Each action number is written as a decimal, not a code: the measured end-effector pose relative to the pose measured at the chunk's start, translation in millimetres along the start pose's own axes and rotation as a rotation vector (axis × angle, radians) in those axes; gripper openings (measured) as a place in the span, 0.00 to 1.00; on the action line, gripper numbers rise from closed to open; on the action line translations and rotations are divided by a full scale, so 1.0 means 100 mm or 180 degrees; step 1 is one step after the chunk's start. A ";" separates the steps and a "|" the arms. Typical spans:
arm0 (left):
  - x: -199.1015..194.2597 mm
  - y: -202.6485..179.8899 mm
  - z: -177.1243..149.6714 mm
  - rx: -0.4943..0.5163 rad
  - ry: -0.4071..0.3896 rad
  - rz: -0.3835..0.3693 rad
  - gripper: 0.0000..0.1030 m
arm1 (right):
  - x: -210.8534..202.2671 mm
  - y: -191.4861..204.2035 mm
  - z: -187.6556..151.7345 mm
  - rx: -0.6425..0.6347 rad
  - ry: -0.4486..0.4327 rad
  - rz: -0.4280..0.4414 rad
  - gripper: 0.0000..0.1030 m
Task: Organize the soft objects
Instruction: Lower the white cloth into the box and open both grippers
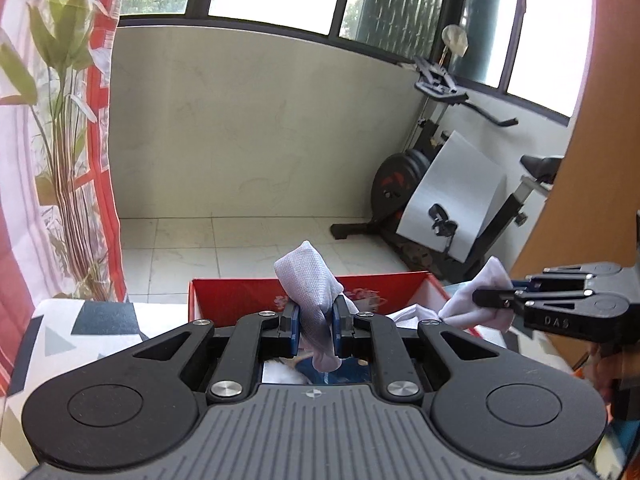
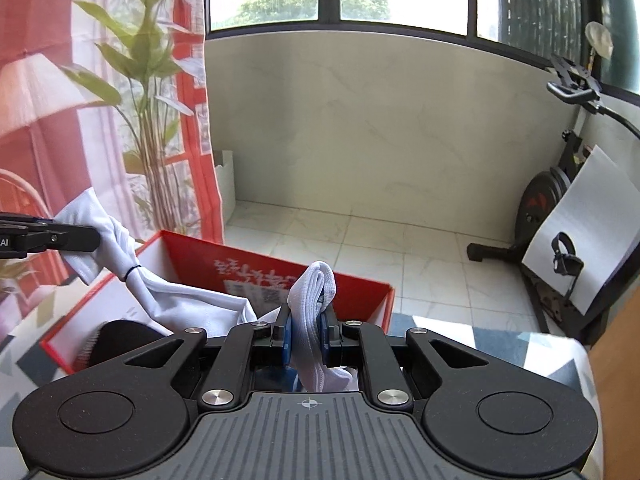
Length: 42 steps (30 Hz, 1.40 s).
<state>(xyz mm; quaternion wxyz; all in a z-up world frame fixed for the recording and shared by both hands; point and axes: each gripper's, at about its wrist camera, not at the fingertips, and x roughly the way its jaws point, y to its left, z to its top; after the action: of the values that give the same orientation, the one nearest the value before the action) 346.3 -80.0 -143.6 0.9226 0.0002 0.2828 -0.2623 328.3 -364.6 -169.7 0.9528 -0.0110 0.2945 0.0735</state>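
Note:
My left gripper (image 1: 316,320) is shut on one end of a white fabric piece (image 1: 310,280), held above the red box (image 1: 236,300). My right gripper (image 2: 306,332) is shut on the other end of the same white fabric (image 2: 314,292). In the right wrist view the left gripper (image 2: 80,238) comes in from the left, and the cloth (image 2: 176,300), tied with a thin black band, sags into the red box (image 2: 248,264). In the left wrist view the right gripper (image 1: 496,298) pinches cloth (image 1: 486,284) at the right.
The red box stands on a table with a geometric-patterned cloth (image 1: 92,328). A dark soft item (image 2: 116,340) lies inside the box. A plant (image 2: 152,120) and red curtain (image 2: 192,100) stand left; an exercise bike (image 1: 440,184) stands right on the tiled floor.

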 end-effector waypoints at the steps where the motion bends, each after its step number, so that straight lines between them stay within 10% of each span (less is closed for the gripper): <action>1: 0.06 0.01 0.02 0.0015 0.0020 0.0024 0.16 | 0.06 -0.01 0.03 -0.0033 0.0014 -0.0019 0.12; 28: 1.20 0.05 0.20 0.0663 0.0767 0.0353 0.19 | 1.26 0.27 0.05 -0.0615 0.0361 -0.0234 0.12; 35: 1.17 0.12 0.22 0.0643 0.0739 0.0317 0.47 | 1.39 0.25 0.04 -0.0585 0.0569 -0.0185 0.12; 42: 1.06 0.12 0.22 0.0626 0.0671 0.0342 0.49 | 1.53 0.33 0.02 -0.0721 0.0836 -0.0065 0.12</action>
<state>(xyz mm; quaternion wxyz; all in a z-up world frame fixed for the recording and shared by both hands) 438.0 -124.4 -181.8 0.8961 0.1332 0.3505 -0.2376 449.3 -311.4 -253.1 0.8995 -0.1309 0.4061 0.0945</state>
